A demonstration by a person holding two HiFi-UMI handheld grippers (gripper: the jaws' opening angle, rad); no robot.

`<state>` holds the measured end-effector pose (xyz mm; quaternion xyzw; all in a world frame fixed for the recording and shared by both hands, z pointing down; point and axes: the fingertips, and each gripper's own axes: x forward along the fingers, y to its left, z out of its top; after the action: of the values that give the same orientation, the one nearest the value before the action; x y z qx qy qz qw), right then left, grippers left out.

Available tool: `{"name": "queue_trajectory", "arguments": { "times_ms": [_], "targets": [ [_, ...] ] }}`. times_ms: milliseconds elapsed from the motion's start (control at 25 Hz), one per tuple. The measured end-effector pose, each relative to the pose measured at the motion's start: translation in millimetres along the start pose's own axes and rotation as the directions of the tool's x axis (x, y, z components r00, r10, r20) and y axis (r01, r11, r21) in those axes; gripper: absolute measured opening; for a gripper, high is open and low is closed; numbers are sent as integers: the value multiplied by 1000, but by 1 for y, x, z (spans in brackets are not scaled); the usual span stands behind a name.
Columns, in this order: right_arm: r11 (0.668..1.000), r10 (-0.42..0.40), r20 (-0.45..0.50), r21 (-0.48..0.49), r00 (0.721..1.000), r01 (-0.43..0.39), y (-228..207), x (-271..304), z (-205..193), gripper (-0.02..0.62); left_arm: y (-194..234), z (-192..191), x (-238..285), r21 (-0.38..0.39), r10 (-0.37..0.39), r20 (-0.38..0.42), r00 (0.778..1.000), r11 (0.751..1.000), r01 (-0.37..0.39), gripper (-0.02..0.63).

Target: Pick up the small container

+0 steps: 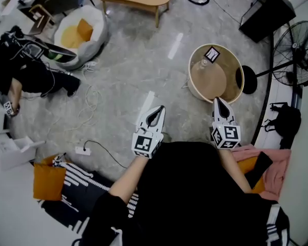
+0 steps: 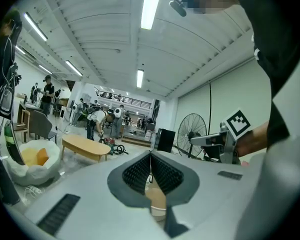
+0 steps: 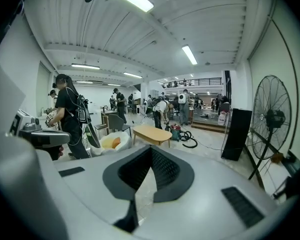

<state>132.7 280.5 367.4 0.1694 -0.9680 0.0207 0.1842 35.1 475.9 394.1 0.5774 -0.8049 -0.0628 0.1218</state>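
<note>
- The small container [image 1: 202, 64] looks to be that little pale thing standing on the left part of the round surface [image 1: 237, 70], just beside the black-and-white marker card [image 1: 212, 54]. It's too small in the head view to make out its shape.
- Nothing has hold of it. It stands free, apart from both grippers.
- Your right gripper [image 1: 217, 103] hangs just at the near rim of the round surface. It's clenched on nothing, jaws meeting at the tips, with only floor showing through the gap below them.
- Your left gripper [image 1: 155, 111] is well off to the left of the round surface, over the floor. It's closed tight and empty too.
- So this reads as the reach, not yet the grasp. The right gripper is the nearer one, and I'd go in with that.
- Spread the jaws before you cross the rim, not over the container.
- The rim looks raised, so come down from above. A low sideways sweep could catch the wall.
- Straddle the container squarely and keep the jaw on the card side off the card.
- Close gently. A thing that light could tip or skate across the round surface.
- Leave the left gripper out to the left of the round surface.
</note>
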Motion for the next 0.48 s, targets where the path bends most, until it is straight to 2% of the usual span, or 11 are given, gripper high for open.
{"name": "queue_trajectory", "arguments": {
  "times_ms": [320,480],
  "targets": [
    [999,29,-5,-19,1000,-29,18,27,6,21,33,4,-5,-53,60,30,998,997,-58,18],
    [986,34,-12,-166,999,-36,32,46,17,21,51,7,-4,-64,118,9,993,991,-117,19]
  ]
}}
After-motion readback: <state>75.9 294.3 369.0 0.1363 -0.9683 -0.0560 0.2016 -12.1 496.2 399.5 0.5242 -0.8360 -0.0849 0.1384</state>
